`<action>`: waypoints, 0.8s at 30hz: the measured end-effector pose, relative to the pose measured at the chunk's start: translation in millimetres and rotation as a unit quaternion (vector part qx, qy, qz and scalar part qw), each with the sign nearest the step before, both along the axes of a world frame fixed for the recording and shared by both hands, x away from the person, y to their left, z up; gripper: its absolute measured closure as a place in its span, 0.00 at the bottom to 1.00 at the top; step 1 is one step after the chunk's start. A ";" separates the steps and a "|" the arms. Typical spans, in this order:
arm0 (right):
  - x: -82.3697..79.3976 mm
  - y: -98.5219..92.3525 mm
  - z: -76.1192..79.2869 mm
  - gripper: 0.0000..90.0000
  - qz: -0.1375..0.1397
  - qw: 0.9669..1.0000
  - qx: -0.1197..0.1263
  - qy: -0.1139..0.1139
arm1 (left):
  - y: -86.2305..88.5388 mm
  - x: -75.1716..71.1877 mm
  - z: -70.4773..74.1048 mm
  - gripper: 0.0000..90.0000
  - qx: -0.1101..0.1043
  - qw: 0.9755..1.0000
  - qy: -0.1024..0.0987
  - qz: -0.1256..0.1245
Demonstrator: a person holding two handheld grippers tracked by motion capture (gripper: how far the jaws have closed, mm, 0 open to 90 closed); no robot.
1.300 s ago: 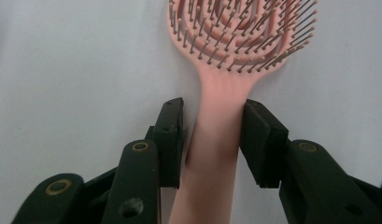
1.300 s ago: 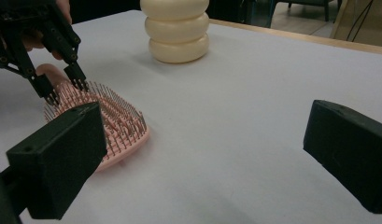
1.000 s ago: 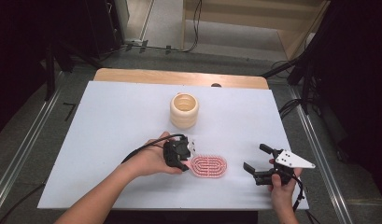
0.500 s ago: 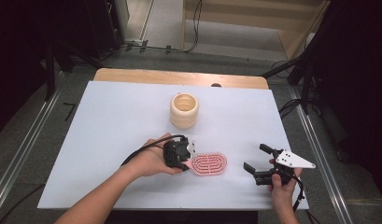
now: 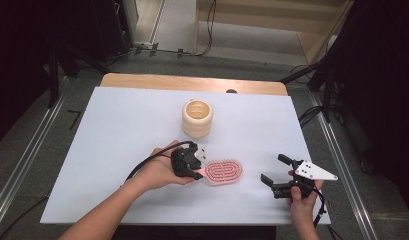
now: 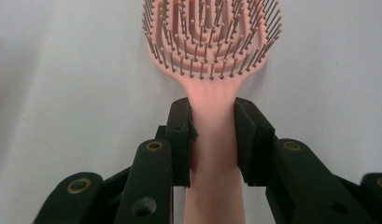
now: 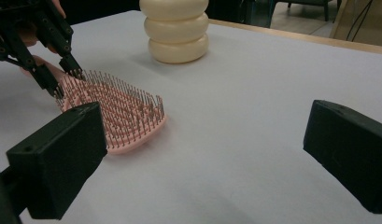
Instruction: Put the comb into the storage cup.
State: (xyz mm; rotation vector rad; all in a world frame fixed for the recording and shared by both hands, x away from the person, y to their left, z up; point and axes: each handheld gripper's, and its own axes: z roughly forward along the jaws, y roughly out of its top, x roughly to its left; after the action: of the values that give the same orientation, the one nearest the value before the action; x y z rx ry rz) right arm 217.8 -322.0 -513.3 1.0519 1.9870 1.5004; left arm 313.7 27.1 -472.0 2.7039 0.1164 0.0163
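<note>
A pink hairbrush (image 5: 223, 171) lies bristles up on the white table (image 5: 117, 130), right of centre near the front. My left gripper (image 5: 200, 168) is at its left end, and its jaws have just been closing. In the left gripper view the two black pads (image 6: 180, 140) press on both sides of the brush handle (image 6: 212, 154), with the bristled head (image 6: 212, 42) beyond them. My right gripper (image 5: 273, 168) stands open to the right of the brush, apart from it, with nothing between its jaws. In the right gripper view (image 7: 202, 154) the brush (image 7: 118, 112) lies ahead on the left, with the left gripper (image 7: 66, 81) at its far end.
A cream ribbed cup (image 5: 197, 118) stands upright behind the brush at mid-table, also seen in the right gripper view (image 7: 175, 30). A wooden strip (image 5: 192, 82) runs along the table's far edge. Cables and dark equipment lie on the floor around the table.
</note>
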 end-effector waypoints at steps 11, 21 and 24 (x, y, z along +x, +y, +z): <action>-0.1 0.5 0.0 0.00 0.002 1.000 0.000 0.001 | -7.0 -2.9 -7.7 0.72 0.025 1.000 -0.018 -0.001; -0.1 0.7 0.0 0.00 0.001 1.000 0.001 0.002 | -16.9 -1.3 -7.3 0.76 0.042 0.999 -0.005 -0.009; -0.1 0.5 0.0 0.00 0.001 1.000 0.001 0.002 | -18.4 -3.5 -6.9 0.78 0.048 0.999 -0.009 -0.005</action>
State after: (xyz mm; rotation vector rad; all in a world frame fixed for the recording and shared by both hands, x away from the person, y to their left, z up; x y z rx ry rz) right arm 217.7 -321.5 -513.3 1.0530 1.9906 1.5024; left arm 310.2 8.7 -478.9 2.7986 0.1006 0.0437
